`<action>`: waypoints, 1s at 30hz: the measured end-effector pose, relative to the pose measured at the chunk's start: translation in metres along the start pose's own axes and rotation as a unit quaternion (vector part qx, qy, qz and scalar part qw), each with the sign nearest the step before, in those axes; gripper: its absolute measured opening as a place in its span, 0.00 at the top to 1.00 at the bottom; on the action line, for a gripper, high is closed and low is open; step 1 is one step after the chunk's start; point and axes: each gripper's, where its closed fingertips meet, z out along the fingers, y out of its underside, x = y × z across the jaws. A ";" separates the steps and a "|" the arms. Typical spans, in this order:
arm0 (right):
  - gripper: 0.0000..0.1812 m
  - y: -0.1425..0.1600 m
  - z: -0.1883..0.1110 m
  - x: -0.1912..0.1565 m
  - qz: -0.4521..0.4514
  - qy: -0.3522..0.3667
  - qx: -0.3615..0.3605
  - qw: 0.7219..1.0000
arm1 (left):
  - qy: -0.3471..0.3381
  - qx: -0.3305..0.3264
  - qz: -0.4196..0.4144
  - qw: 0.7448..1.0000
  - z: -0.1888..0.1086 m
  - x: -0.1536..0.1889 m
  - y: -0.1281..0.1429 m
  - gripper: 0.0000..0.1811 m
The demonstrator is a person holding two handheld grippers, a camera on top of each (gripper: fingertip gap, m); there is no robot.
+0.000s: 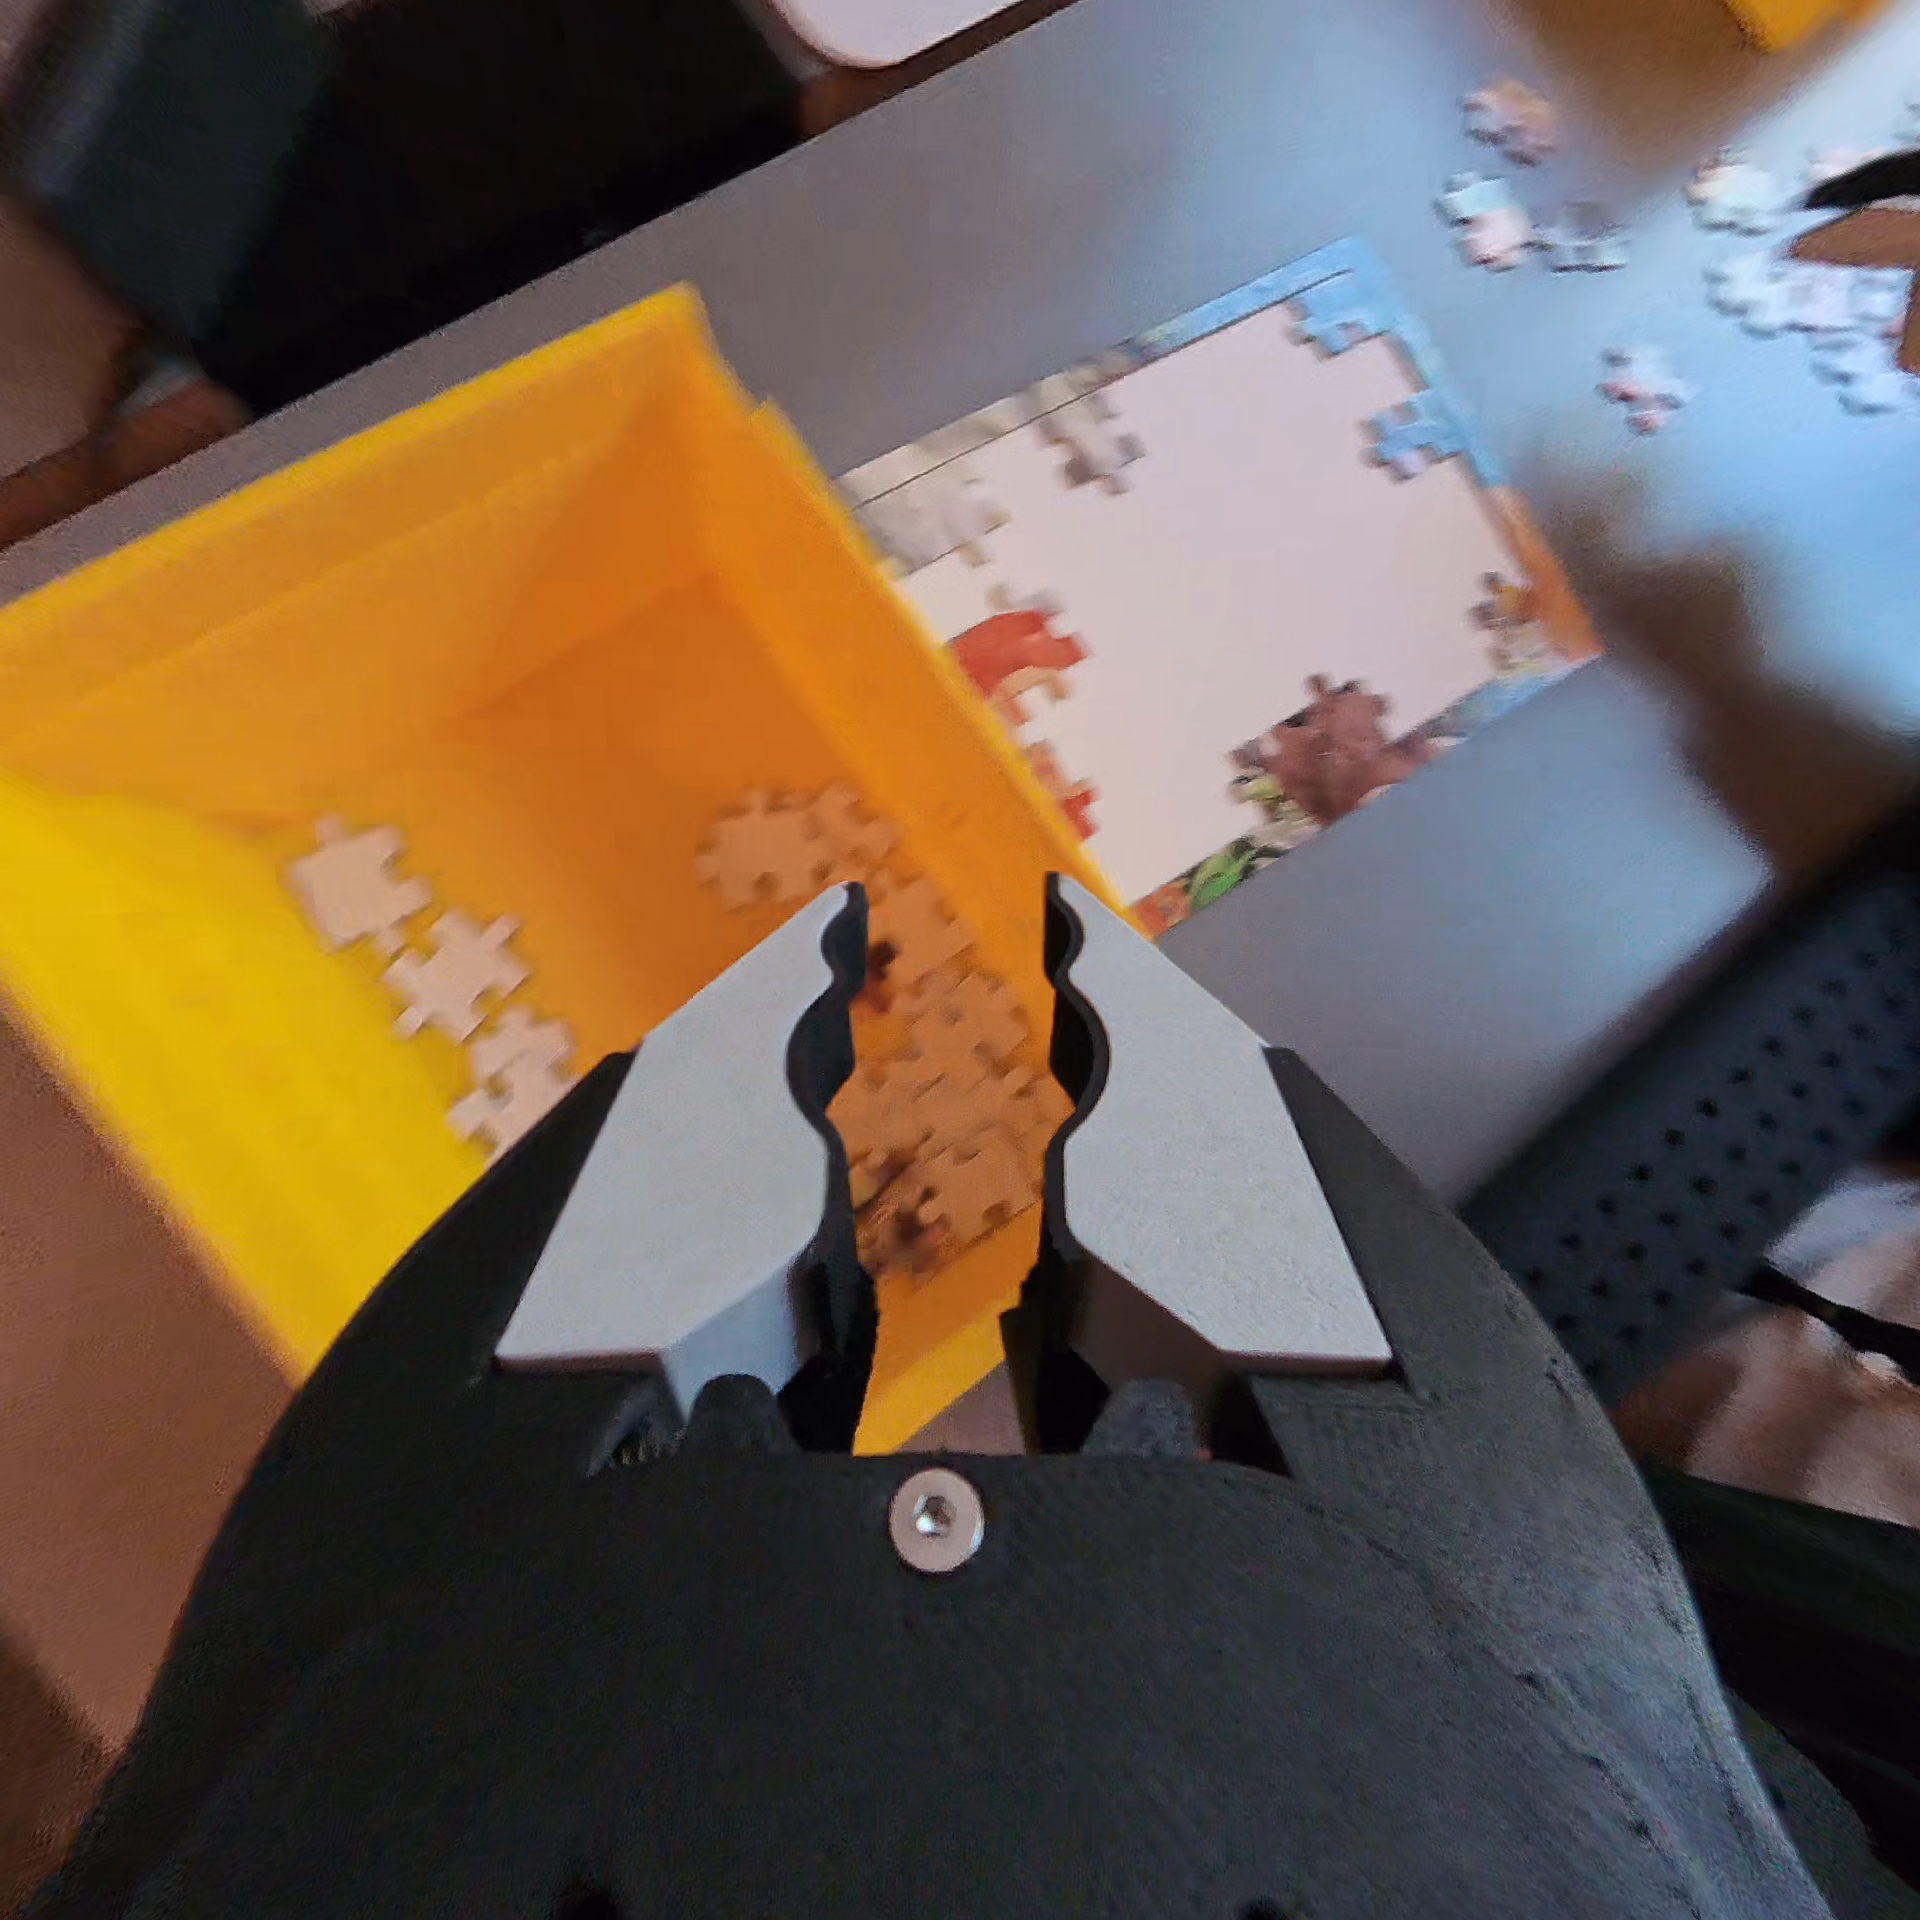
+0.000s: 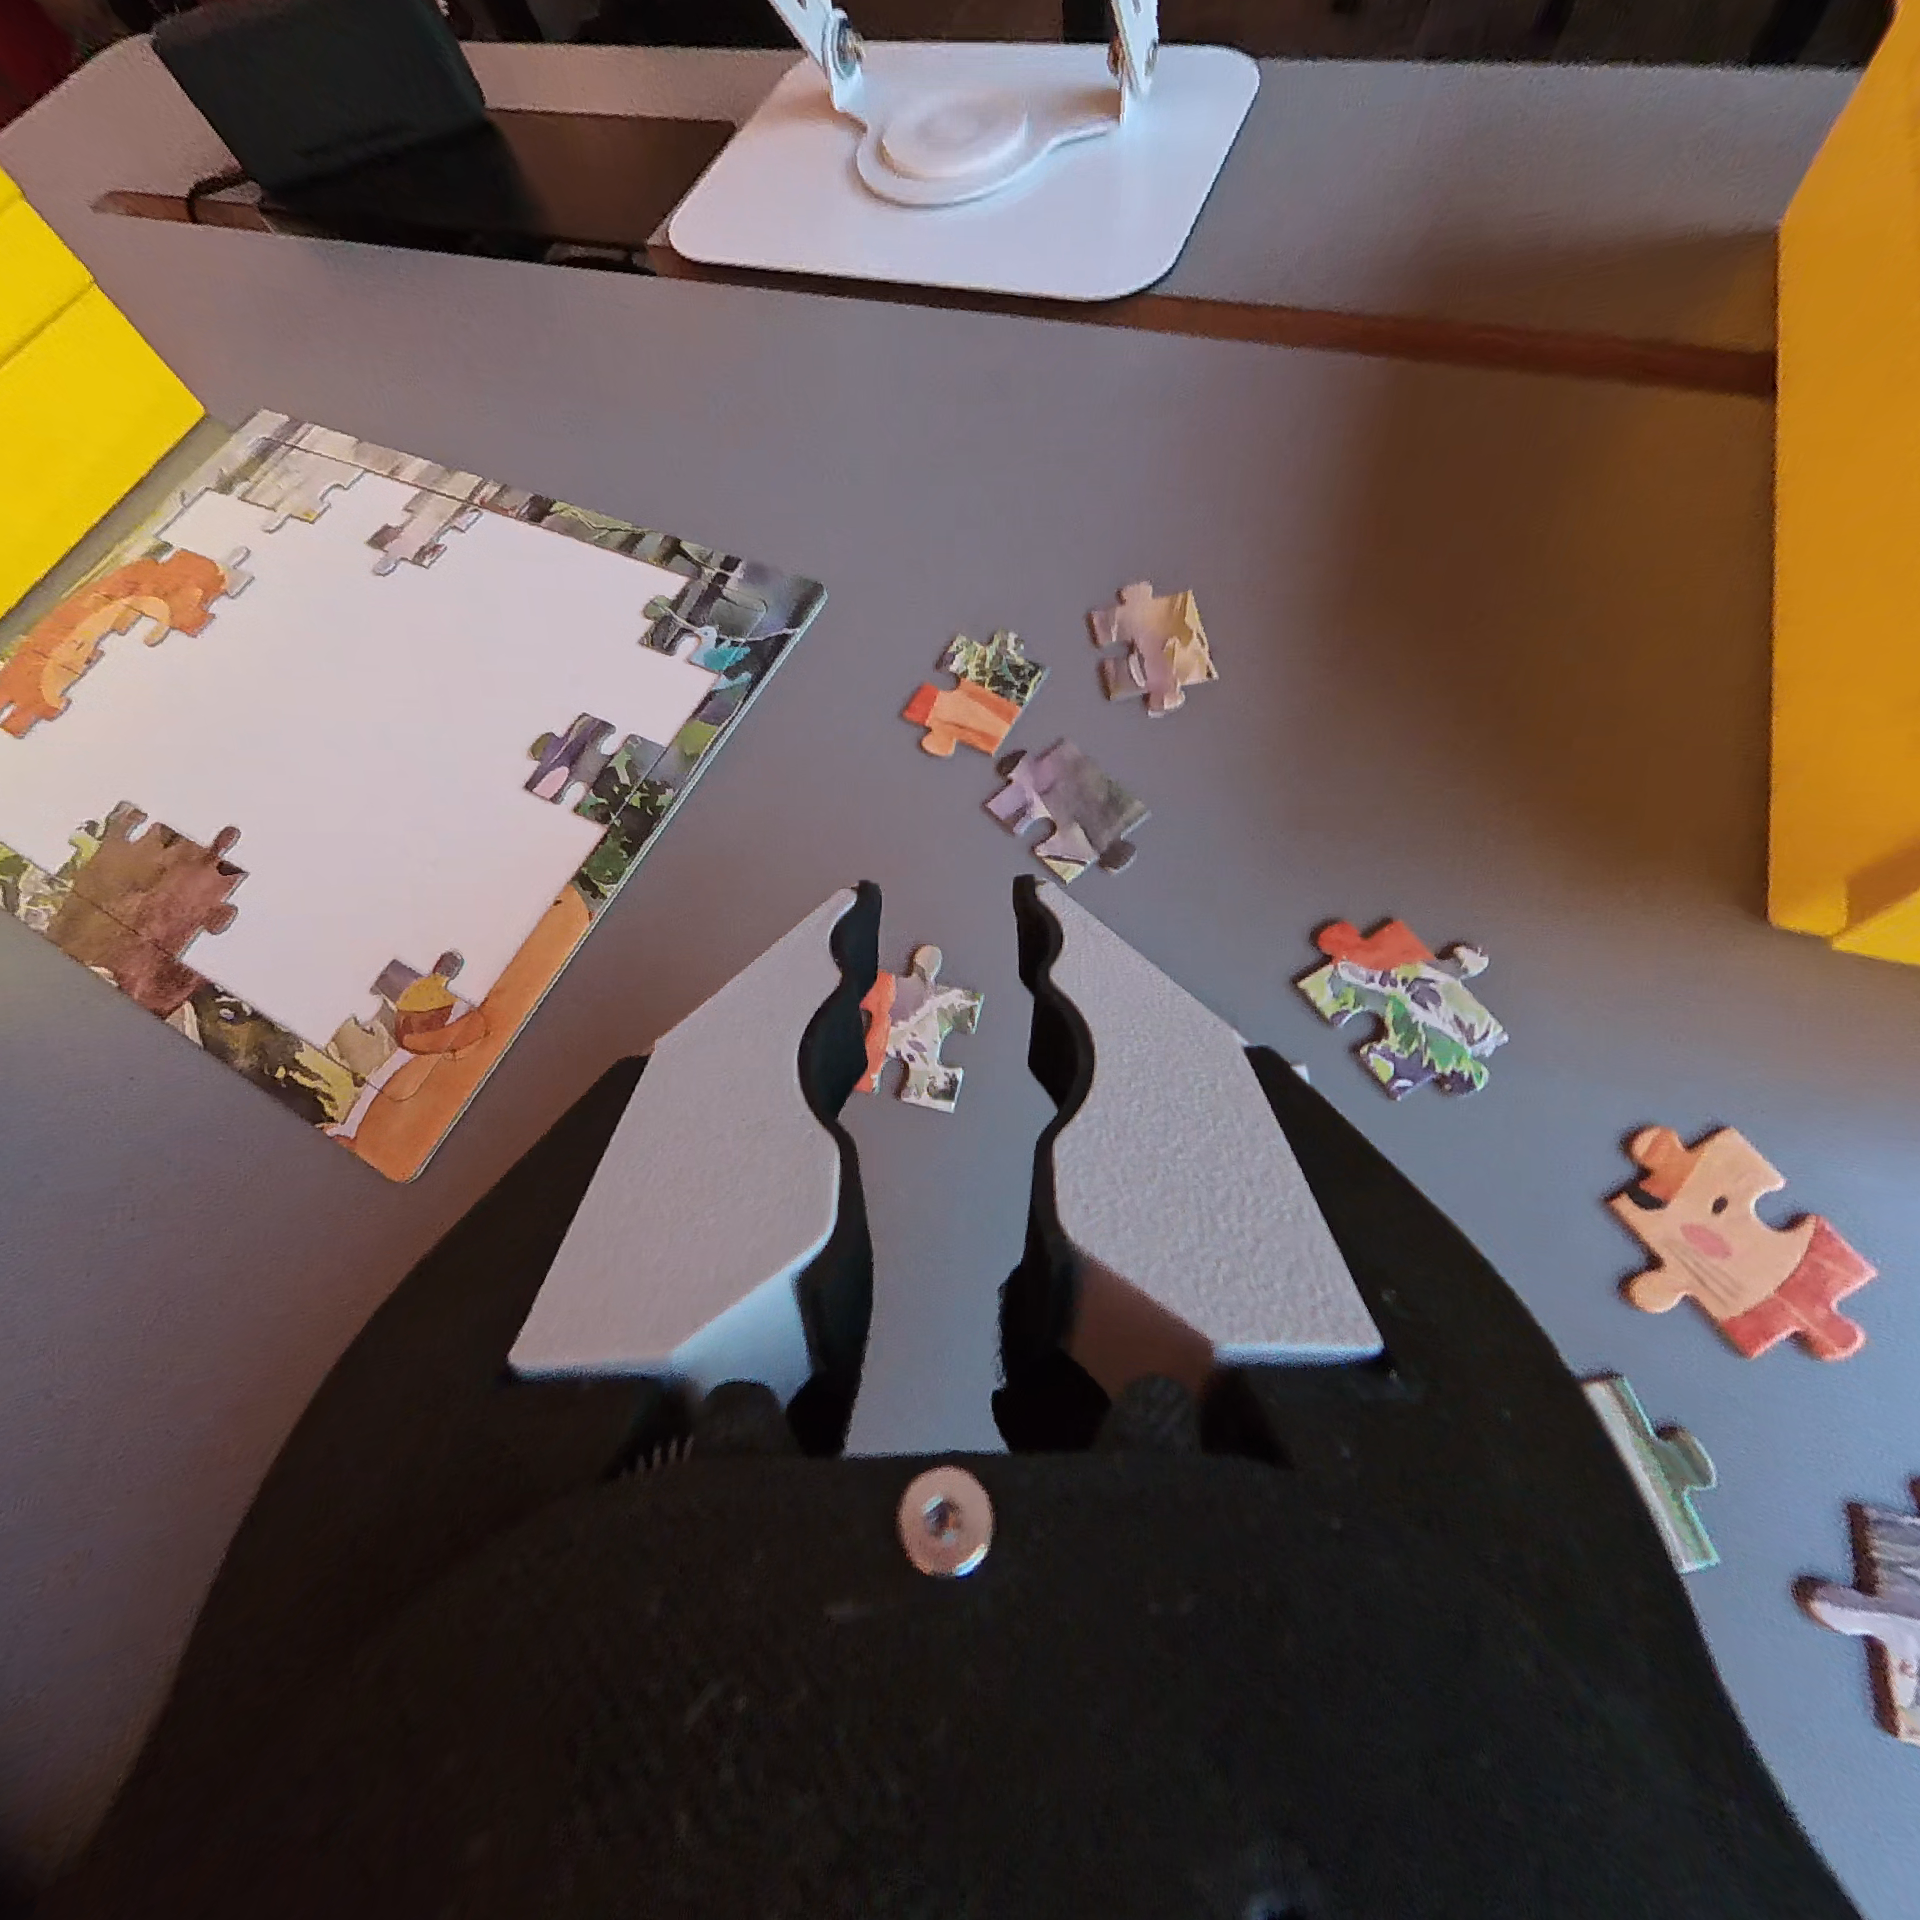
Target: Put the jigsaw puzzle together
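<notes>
Puzzle board lying flat on the grey bench, left of centre in the right wrist view: border mostly filled, white middle bare. Judged early in the assembly, at the piece-fetching step. Face-up loose pieces scattered right of the board, among them a small orange-and-green piece just below centre, seen between the fingers of the right gripper; jaws spread, nothing pinched, apparently held above the piece rather than touching it. Farther out, an orange-and-green piece, a purple piece, a larger green piece and a face-patterned piece at right.

In the blurred left wrist view, left gripper over the yellow bin at left of frame, just beside the board; jaws spread, empty. Pale, mostly face-down pieces on the bin floor.

Next move, probably: lower the right gripper, close on the thin flat piece by its edges, carry to the board. Tricky, likely: little thickness to catch against the bench.
</notes>
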 end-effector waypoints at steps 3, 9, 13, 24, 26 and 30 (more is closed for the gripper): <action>0.85 -0.004 0.000 -0.001 -0.014 0.007 0.012 1.000 | -0.040 -0.065 -0.063 0.995 -0.002 -0.033 0.043 0.75; 0.86 -0.002 0.003 -0.003 -0.019 0.007 0.008 1.000 | -0.090 -0.173 -0.145 0.970 0.024 -0.078 0.089 0.76; 0.86 -0.006 0.001 -0.005 -0.021 0.005 0.018 1.000 | -0.081 -0.219 -0.133 0.963 0.049 -0.081 0.099 0.77; 0.86 -0.001 0.004 -0.008 -0.033 0.002 0.004 0.999 | -0.098 -0.308 -0.117 0.939 0.072 -0.091 0.127 0.74; 0.86 0.000 0.005 -0.009 -0.035 0.001 0.002 0.999 | -0.095 -0.302 -0.125 0.940 0.072 -0.091 0.126 0.74; 0.86 0.001 0.005 -0.010 -0.040 0.002 -0.004 0.999 | -0.109 -0.306 -0.125 0.938 0.071 -0.095 0.127 0.79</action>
